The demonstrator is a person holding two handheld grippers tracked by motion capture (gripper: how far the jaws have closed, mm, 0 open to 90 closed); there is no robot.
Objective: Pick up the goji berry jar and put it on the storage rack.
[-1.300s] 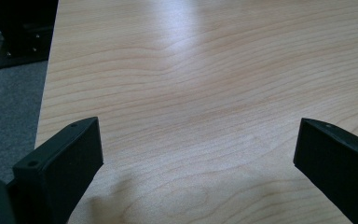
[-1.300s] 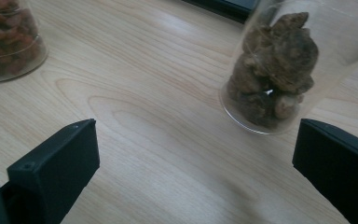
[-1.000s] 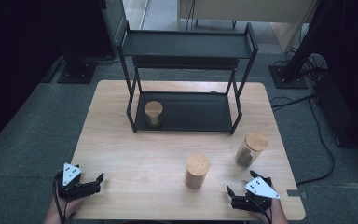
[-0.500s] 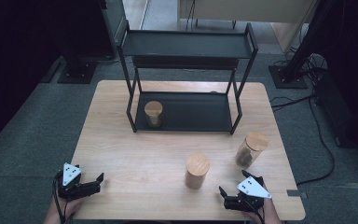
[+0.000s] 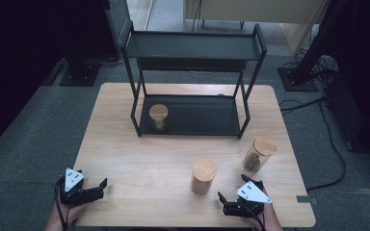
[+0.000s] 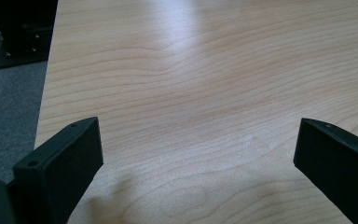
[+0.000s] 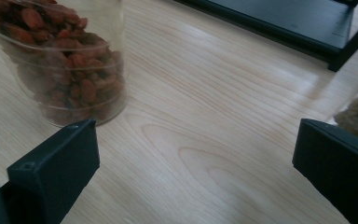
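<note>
On the high view, the left gripper (image 5: 99, 185) rests by the table's (image 5: 139, 163) near left corner, bare wood ahead; the right gripper (image 5: 221, 202) sits at the near edge, just right of the middle jar (image 5: 204, 176). In the left gripper view, its jaws stand wide over bare wood, beside the table's edge. In the right gripper view, wide jaws hold nothing; the jar of red dried fruit (image 7: 65, 60) stands ahead left, unlabelled.

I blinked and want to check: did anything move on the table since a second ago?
Only the right gripper moved: it slid a little left and toward the person, jaws open, holding nothing. The left gripper, the three jars and the black shelf stayed put.
</note>
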